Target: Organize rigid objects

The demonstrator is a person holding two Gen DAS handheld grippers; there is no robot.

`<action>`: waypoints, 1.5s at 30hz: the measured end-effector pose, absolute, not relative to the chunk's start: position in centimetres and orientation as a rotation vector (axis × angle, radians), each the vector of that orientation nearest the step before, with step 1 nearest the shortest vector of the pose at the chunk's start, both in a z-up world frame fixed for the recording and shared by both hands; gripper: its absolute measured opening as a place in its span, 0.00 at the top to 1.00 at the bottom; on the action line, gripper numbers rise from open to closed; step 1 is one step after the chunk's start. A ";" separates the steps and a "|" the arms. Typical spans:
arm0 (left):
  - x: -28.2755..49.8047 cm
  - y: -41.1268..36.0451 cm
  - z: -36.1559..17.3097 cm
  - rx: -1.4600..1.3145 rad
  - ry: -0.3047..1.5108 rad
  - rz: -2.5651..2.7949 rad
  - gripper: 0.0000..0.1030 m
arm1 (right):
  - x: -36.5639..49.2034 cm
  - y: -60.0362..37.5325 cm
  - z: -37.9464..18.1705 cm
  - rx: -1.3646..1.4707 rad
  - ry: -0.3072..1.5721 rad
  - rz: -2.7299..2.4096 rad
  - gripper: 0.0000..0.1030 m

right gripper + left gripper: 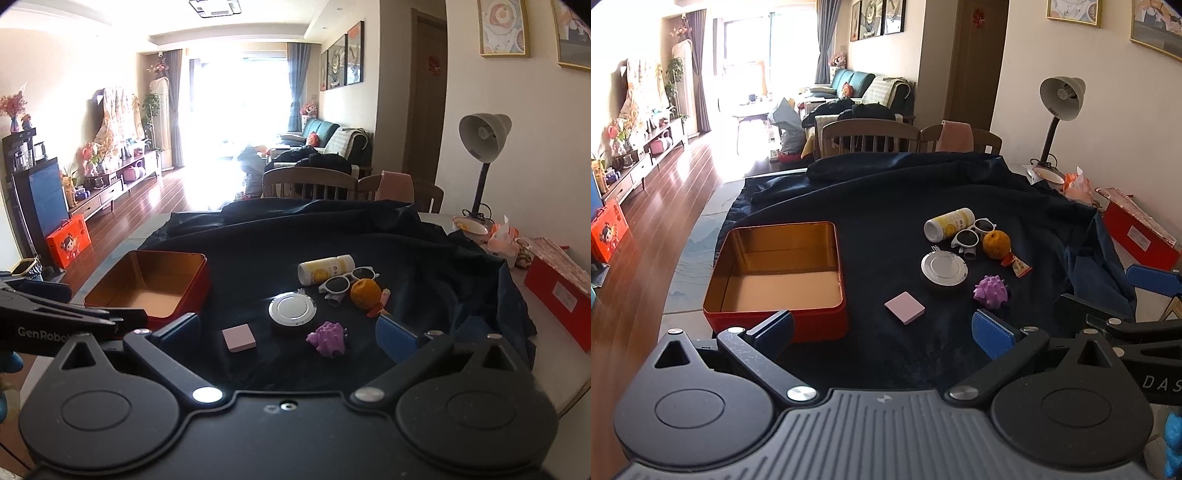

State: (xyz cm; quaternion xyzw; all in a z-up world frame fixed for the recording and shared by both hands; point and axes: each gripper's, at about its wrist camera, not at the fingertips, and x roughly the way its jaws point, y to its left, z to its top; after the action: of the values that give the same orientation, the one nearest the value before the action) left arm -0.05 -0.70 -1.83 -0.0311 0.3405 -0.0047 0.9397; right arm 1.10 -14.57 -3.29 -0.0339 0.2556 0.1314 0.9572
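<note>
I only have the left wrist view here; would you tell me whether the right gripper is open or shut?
Observer: The right gripper is open, its fingers spread wide and holding nothing.
Operator: Thank you. Which things lie nearest in front of it?
Observer: In the right wrist view the purple spiky toy and the pink square lie closest, both on the dark cloth and framed between its two fingers. Neither touches a finger.

Black grippers, blue-padded fingers (993, 334), silver screws
</note>
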 end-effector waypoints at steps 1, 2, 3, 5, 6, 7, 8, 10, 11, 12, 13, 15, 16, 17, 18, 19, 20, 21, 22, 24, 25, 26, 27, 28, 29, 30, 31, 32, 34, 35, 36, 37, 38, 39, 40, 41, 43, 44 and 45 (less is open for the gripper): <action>0.2 -0.8 -1.9 -0.063 0.698 -0.010 0.00 | 1.3 -14.6 -3.4 -0.073 0.517 0.269 0.02; 0.4 -0.9 -2.0 -0.063 0.703 -0.011 0.00 | 1.5 -14.7 -3.4 -0.073 0.518 0.274 0.02; 0.7 -1.0 -2.1 -0.066 0.705 -0.014 0.00 | 1.7 -14.8 -3.5 -0.070 0.521 0.280 0.02; 1.2 -1.1 -2.2 -0.071 0.706 -0.012 0.00 | 2.4 -15.1 -3.8 -0.064 0.536 0.293 0.02; 1.4 -1.2 -2.2 -0.073 0.707 -0.007 0.00 | 2.8 -15.1 -3.9 -0.066 0.542 0.297 0.02; 1.7 -1.3 -2.3 -0.076 0.708 -0.002 0.00 | 3.1 -15.3 -4.0 -0.068 0.543 0.299 0.02; 2.0 -1.4 -2.4 -0.078 0.711 -0.002 0.00 | 3.5 -15.4 -4.2 -0.072 0.543 0.301 0.03; 2.7 -1.7 -2.6 -0.073 0.719 -0.005 0.00 | 4.1 -15.8 -4.5 -0.075 0.543 0.302 0.03; 3.1 -1.8 -2.8 -0.072 0.725 -0.008 0.00 | 4.5 -16.0 -4.7 -0.072 0.546 0.302 0.03; 3.4 -1.9 -3.0 -0.074 0.732 -0.014 0.00 | 5.0 -16.3 -4.9 -0.066 0.549 0.304 0.03; 3.9 -2.1 -3.2 -0.075 0.738 -0.022 0.00 | 5.4 -16.6 -5.0 -0.064 0.551 0.308 0.04; 4.8 -2.4 -3.4 -0.075 0.741 -0.032 0.00 | 6.4 -17.2 -5.2 -0.065 0.552 0.317 0.04; 5.3 -2.6 -3.5 -0.072 0.739 -0.038 0.00 | 7.0 -17.5 -5.4 -0.069 0.551 0.323 0.04; 5.8 -2.8 -3.7 -0.069 0.736 -0.042 0.00 | 7.6 -17.7 -5.5 -0.078 0.551 0.328 0.04; 6.3 -3.0 -3.8 -0.065 0.734 -0.043 0.00 | 8.2 -18.0 -5.7 -0.088 0.551 0.330 0.04; 6.8 -3.3 -4.0 -0.060 0.733 -0.046 0.00 | 9.0 -18.3 -6.0 -0.094 0.554 0.335 0.04; 7.5 -3.6 -4.3 -0.056 0.737 -0.049 0.00 | 9.6 -18.6 -6.3 -0.099 0.560 0.340 0.04; 8.0 -3.8 -4.6 -0.054 0.744 -0.046 0.00 | 10.4 -18.9 -6.6 -0.104 0.571 0.346 0.04; 8.6 -4.0 -4.9 -0.053 0.747 -0.043 0.00 | 11.1 -19.2 -7.0 -0.109 0.583 0.350 0.05; 9.8 -4.4 -5.6 -0.052 0.756 -0.037 0.00 | 12.6 -19.5 -7.8 -0.118 0.613 0.375 0.07; 10.5 -4.6 -6.1 -0.052 0.762 -0.034 0.00 | 13.3 -19.6 -8.3 -0.127 0.629 0.386 0.08; 11.1 -4.7 -6.5 -0.051 0.768 -0.027 0.00 | 13.8 -19.7 -8.7 -0.138 0.639 0.397 0.10; 11.7 -4.9 -7.0 -0.047 0.777 -0.015 0.00 | 14.4 -19.7 -9.1 -0.152 0.652 0.413 0.10; 12.2 -5.1 -7.4 -0.045 0.784 -0.008 0.00 | 14.9 -19.7 -9.6 -0.166 0.664 0.431 0.13; 12.7 -5.2 -7.9 -0.047 0.790 -0.006 0.00 | 15.4 -19.7 -10.0 -0.180 0.676 0.447 0.14; 13.2 -5.2 -8.5 -0.050 0.798 -0.003 0.00 | 15.8 -19.6 -10.5 -0.191 0.688 0.465 0.14; 13.6 -5.3 -9.0 -0.049 0.808 0.000 0.00 | 16.1 -19.6 -10.9 -0.198 0.699 0.486 0.16; 14.0 -5.5 -9.5 -0.047 0.819 0.004 0.00 | 16.4 -19.6 -11.1 -0.208 0.709 0.504 0.18; 14.7 -5.7 -10.5 -0.044 0.841 0.016 0.00 | 17.0 -19.4 -11.8 -0.233 0.726 0.531 0.20; 15.0 -5.9 -11.1 -0.039 0.851 0.023 0.00 | 17.4 -19.4 -12.1 -0.242 0.735 0.544 0.21; 15.3 -6.1 -11.5 -0.031 0.862 0.031 0.01 | 17.8 -19.4 -12.5 -0.252 0.744 0.558 0.23; 15.6 -6.3 -12.1 -0.019 0.873 0.038 0.01 | 18.0 -19.3 -12.9 -0.262 0.753 0.568 0.24; 15.8 -6.5 -12.7 -0.005 0.882 0.050 0.01 | 18.3 -19.3 -13.2 -0.271 0.762 0.576 0.25; 16.0 -6.7 -13.2 0.004 0.891 0.060 0.01 | 18.5 -19.2 -13.6 -0.280 0.773 0.586 0.26; 16.2 -6.8 -13.7 0.011 0.899 0.068 0.01 | 18.7 -19.2 -14.0 -0.291 0.785 0.598 0.28; 16.4 -6.8 -14.0 0.014 0.906 0.078 0.01 | 19.0 -19.1 -14.4 -0.300 0.794 0.607 0.29; 16.8 -6.8 -14.7 0.015 0.921 0.096 0.06 | 19.4 -19.0 -15.0 -0.318 0.809 0.623 0.32; 17.0 -6.8 -15.0 0.018 0.928 0.101 0.07 | 19.6 -18.9 -15.3 -0.326 0.812 0.632 0.32; 17.2 -6.8 -15.2 0.020 0.932 0.107 0.07 | 19.7 -18.8 -15.5 -0.333 0.815 0.639 0.33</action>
State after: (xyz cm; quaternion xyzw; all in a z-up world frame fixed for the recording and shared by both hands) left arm 17.20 -6.80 -15.23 0.0098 0.4493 0.0515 0.8919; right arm 19.67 -18.80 -15.47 -0.1585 0.3876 0.3041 0.8557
